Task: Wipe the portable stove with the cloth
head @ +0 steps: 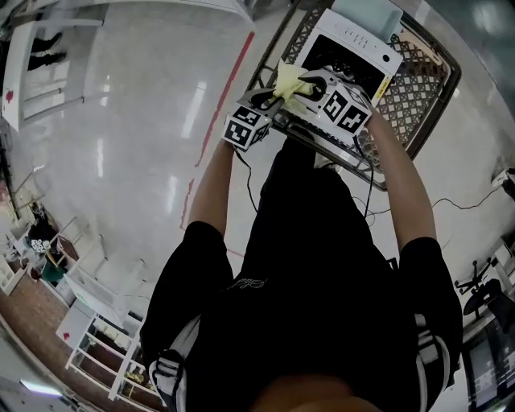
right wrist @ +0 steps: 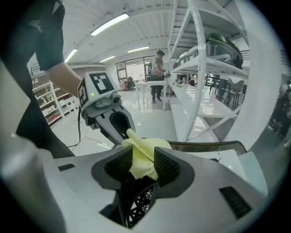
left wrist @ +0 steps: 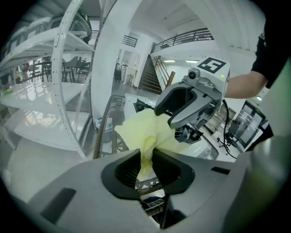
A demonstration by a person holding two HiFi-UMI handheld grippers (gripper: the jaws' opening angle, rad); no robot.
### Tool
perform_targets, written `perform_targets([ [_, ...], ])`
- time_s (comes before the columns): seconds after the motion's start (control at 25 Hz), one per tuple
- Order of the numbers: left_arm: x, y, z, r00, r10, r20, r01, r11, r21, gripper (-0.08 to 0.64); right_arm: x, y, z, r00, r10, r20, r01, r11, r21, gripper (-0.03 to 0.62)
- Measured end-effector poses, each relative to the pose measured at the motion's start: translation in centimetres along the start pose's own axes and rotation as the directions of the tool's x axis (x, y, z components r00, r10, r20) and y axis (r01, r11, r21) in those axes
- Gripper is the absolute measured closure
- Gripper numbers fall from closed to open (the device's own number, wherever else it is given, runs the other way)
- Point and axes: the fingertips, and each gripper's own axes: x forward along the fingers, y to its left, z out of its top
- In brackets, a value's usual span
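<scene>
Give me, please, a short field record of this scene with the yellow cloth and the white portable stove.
yellow fabric cloth: crumpled, raised between both grippers
left gripper: jaws pinching the cloth
right gripper: jaws apart, cloth between them
white portable stove: in a dark wire basket, below the grippers

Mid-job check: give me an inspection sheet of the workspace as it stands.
Surface: wire cart on a glossy floor.
Job's things: white stove lies in the cart; yellow cloth is held over its near edge.
Clutter: pale green thing at the cart's far end, unidentified.
Grippers: left hand-held gripper pinches the cloth; right hand-held gripper has jaws apart, cloth apparently loose between them.
Cables: black cable trails on the floor at right.
Surroundings: white shelves; a bystander far off.
</scene>
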Motion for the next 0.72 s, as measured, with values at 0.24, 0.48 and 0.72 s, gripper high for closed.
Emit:
perform_targets([
  [0.24,-0.2,0.1,-1.1,0.995,0.099,-0.02,-0.1,0.995,-0.017,0.488,-5.5,-0.8,-3.6,0.971,-0.22,0.098,0.193,0.954,0.231,0.464],
  [0.48,-1.0,-1.2,-2.5,0.983,0.176,-0.053,-0.179,0.983,-0.046,0.491,-9.7,0.6,-6.7,0.911,-0.394,0.124,0.292,0.825,0.484,0.487],
  [0.72,-0.7,-2.7,-2.3,0.975,0.216,-0.042,-0.219,0.972,-0.087,0.494,-12.4,1.6,-9.7,0.823,-0.563,0.067,0.389,0.647,0.656,0.534],
])
